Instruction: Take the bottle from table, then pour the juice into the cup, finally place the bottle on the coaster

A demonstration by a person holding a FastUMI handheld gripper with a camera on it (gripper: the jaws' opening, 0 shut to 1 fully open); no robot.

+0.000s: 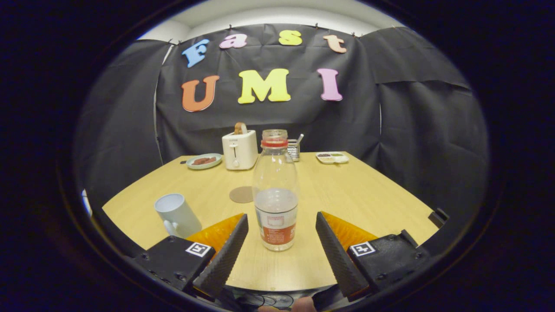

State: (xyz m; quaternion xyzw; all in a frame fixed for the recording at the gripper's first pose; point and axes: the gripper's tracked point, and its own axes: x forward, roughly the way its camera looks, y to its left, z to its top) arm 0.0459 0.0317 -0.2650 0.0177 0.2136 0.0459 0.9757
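A clear plastic bottle [275, 190] with a red neck ring and a red-and-white label stands upright on the wooden table [355, 195], open at the top and partly filled with pale liquid. It stands between the tips of my gripper [282, 223], which is open; both ribbed black fingers [232, 247] are apart from the bottle's sides. A white mug [177, 215] stands just left of the left finger. A round brown coaster [241, 194] lies on the table beyond the fingers, left of the bottle.
At the table's far side stand a white toaster [239, 150] with bread in it, a pale green plate [204, 161] with food, a metal rack [294, 149] and a small divided dish [332, 157]. Black cloth walls close in the booth.
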